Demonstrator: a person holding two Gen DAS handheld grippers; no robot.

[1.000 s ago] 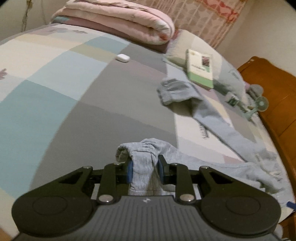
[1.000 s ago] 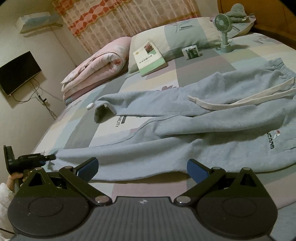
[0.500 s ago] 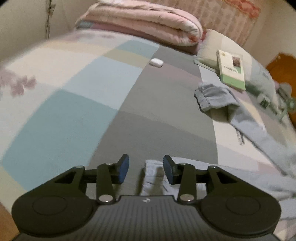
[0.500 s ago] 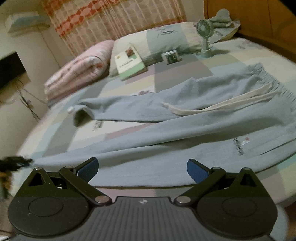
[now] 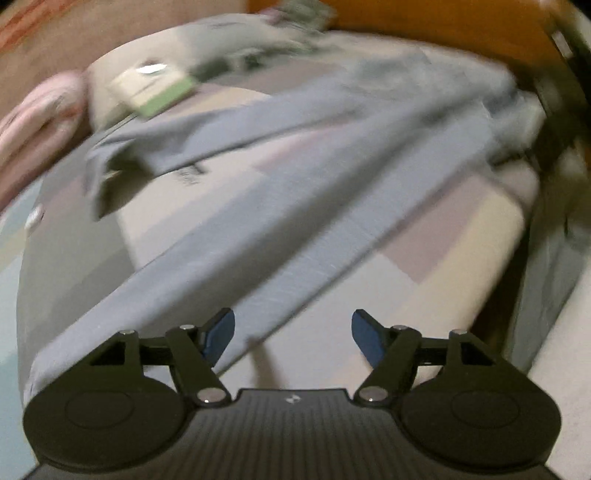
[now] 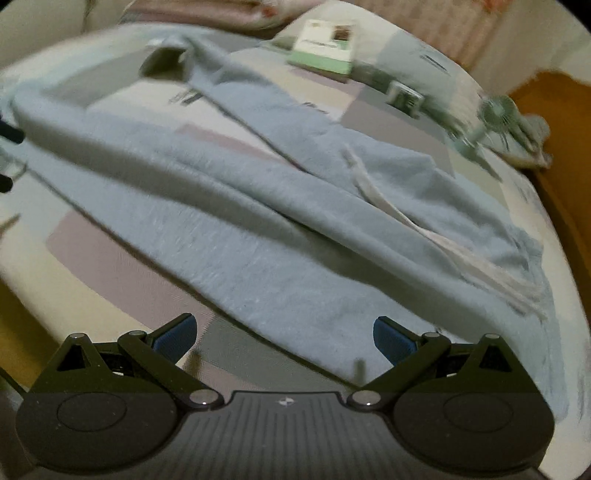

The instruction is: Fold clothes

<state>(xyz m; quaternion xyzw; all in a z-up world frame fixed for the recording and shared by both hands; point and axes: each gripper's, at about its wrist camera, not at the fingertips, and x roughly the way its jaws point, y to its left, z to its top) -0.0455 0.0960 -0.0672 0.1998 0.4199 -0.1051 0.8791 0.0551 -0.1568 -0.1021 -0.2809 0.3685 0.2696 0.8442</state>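
Light blue-grey sweatpants (image 6: 266,206) lie spread flat on the patchwork bed, legs apart, with a pale drawstring (image 6: 406,221) across the waist end. In the left wrist view the pants (image 5: 295,229) run diagonally, the near leg cuff just under the fingers. My left gripper (image 5: 293,332) is open and empty above that near leg. My right gripper (image 6: 283,334) is open and empty, just in front of the near edge of the pants. Both views are motion-blurred.
A green-edged book (image 6: 325,44) rests on a pillow at the head of the bed, also in the left wrist view (image 5: 155,88). A small green fan (image 6: 495,118) and a small box (image 6: 404,96) stand nearby. A folded pink quilt (image 5: 33,122) lies far left. Wooden headboard (image 5: 424,22) at back.
My left gripper let go of the pant leg cuff, opened wide and swung round to look along the pants. My right gripper swung left, staying open.
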